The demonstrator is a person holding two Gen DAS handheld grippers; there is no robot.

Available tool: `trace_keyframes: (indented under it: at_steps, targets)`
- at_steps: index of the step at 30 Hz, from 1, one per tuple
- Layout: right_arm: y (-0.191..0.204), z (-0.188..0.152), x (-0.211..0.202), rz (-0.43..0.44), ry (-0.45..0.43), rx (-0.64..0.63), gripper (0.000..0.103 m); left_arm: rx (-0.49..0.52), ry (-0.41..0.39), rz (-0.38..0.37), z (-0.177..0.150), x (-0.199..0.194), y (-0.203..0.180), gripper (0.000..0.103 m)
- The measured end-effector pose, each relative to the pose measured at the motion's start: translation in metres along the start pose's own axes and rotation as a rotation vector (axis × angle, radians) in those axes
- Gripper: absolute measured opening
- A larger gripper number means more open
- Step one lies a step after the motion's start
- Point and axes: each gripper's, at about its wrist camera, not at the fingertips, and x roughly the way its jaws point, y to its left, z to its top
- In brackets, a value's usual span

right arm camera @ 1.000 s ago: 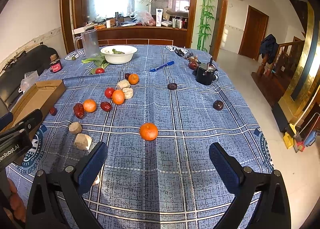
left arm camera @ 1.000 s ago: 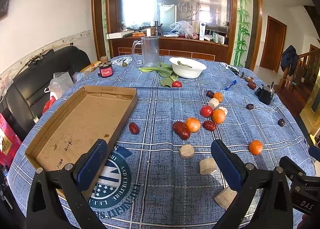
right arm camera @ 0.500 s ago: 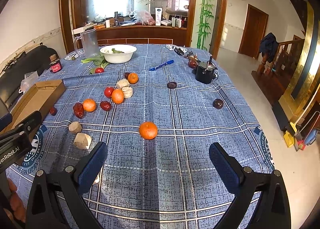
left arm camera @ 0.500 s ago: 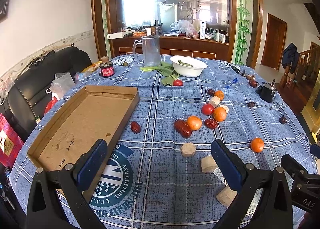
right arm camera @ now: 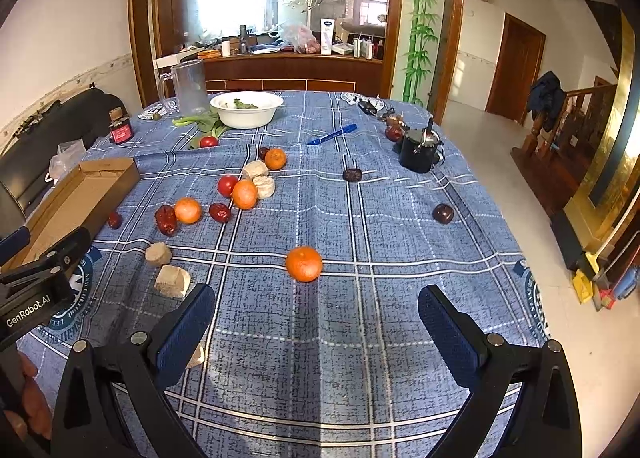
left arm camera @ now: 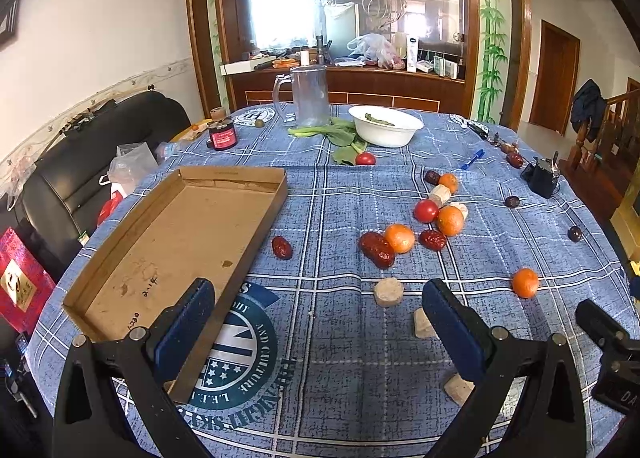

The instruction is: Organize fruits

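Note:
An empty cardboard tray (left arm camera: 172,242) lies on the left of the blue checked tablecloth; it also shows in the right wrist view (right arm camera: 76,198). Oranges, red tomatoes, dark red dates and beige chunks lie scattered mid-table. A lone orange (right arm camera: 304,263) sits just ahead of my right gripper (right arm camera: 316,318), which is open and empty; that orange also shows in the left wrist view (left arm camera: 525,282). My left gripper (left arm camera: 316,318) is open and empty above the tablecloth, its left finger over the tray's near corner. A date (left arm camera: 281,247) lies beside the tray.
A white bowl (left arm camera: 385,125), leafy greens, a clear jug (left arm camera: 308,96) and a small red jar (left arm camera: 222,134) stand at the far side. A blue pen (right arm camera: 333,134) and a black pot (right arm camera: 420,150) are far right. A black sofa (left arm camera: 92,162) flanks the left.
Both grippers have drifted slightly; the table objects sit a little higher in the left wrist view. Nothing was taken hold of or let go.

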Motion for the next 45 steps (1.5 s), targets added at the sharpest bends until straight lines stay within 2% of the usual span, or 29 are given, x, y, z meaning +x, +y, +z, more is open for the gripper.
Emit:
trace_keyframes:
  at_steps: [9,16,20,22,23,26,28,30,34,39,42,45]
  targets:
    - [-0.030,0.009,0.025,0.019,0.062,-0.003,0.102,0.063,0.045,0.078,-0.006,0.009,0.002,0.103]
    - [-0.015,0.015,0.061,0.076,0.111,-0.093,0.101,0.023,0.098,0.107,-0.010,0.015,0.019,0.103]
    - [-0.005,0.019,0.080,0.118,0.136,-0.145,0.090,0.016,0.125,0.124,-0.013,0.017,0.027,0.103]
    - [-0.002,0.021,0.094,0.146,0.170,-0.150,0.077,0.026,0.161,0.122,-0.015,0.022,0.027,0.103]
    - [-0.001,0.021,0.099,0.154,0.188,-0.151,0.074,0.027,0.174,0.120,-0.017,0.023,0.027,0.103]
    - [0.004,0.021,0.113,0.174,0.228,-0.162,0.059,0.039,0.206,0.084,-0.020,0.023,0.024,0.103]
    - [0.008,0.019,0.119,0.173,0.248,-0.178,0.041,0.057,0.221,0.052,-0.021,0.022,0.018,0.103]
    - [0.010,0.019,0.121,0.155,0.243,-0.194,0.036,0.076,0.233,0.007,-0.021,0.020,0.010,0.103]
    - [0.004,0.020,0.115,0.184,0.229,-0.179,0.035,0.160,0.263,-0.108,-0.024,0.015,-0.018,0.103]
    - [-0.008,0.018,0.100,0.193,0.204,-0.167,0.035,0.277,0.292,-0.209,-0.033,0.009,-0.062,0.103]
    - [-0.015,0.015,0.093,0.187,0.191,-0.173,0.036,0.291,0.337,-0.272,-0.039,0.012,-0.081,0.103]
    - [-0.022,0.010,0.088,0.181,0.192,-0.176,0.036,0.263,0.399,-0.306,-0.042,0.024,-0.089,0.103]
